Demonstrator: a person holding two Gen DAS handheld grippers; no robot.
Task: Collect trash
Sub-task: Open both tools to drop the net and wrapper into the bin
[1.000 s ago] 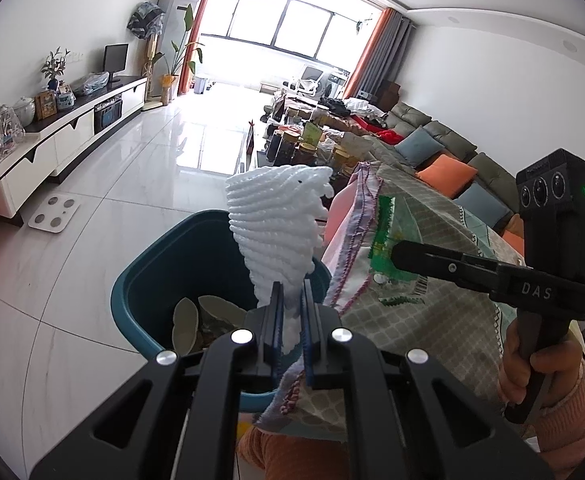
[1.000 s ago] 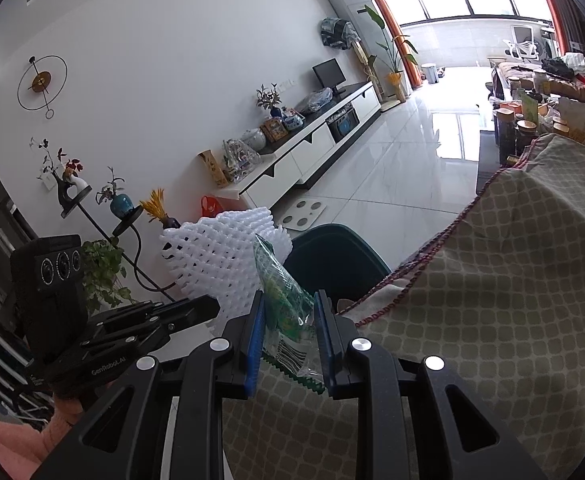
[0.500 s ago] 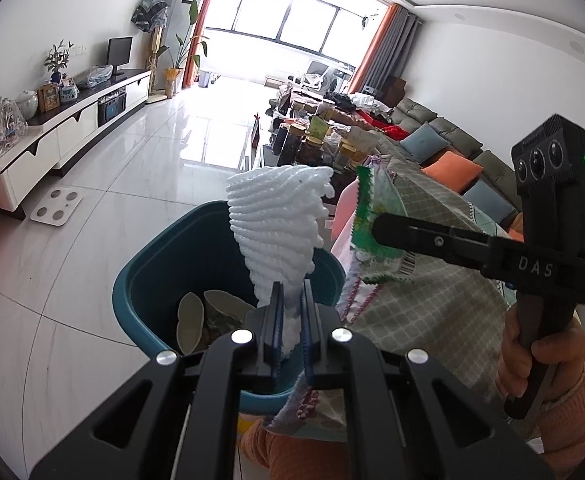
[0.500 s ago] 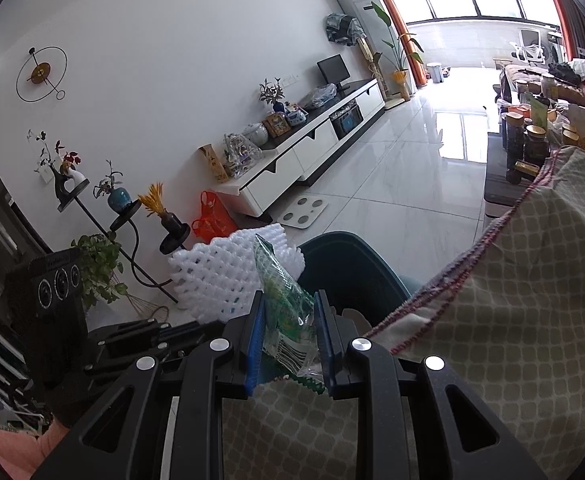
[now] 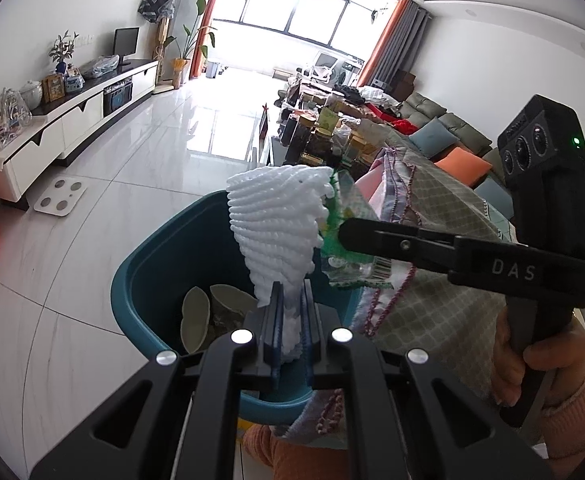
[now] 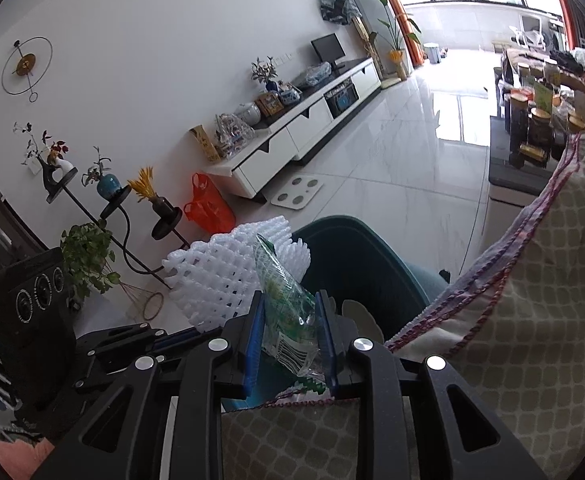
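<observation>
A white foam fruit net (image 5: 278,228), ribbed and flared like a fan, stands upright above a teal waste bin (image 5: 160,264), its narrow lower end pinched. Just beside it, touching its edge, is a crumpled green-printed clear plastic wrapper (image 6: 288,312) with a barcode near its lower end. The bin is open-topped and holds pale curved peel-like scraps (image 5: 196,316).

White letters "DAS" stand on the right gripper (image 5: 346,236)'s black arm.
</observation>
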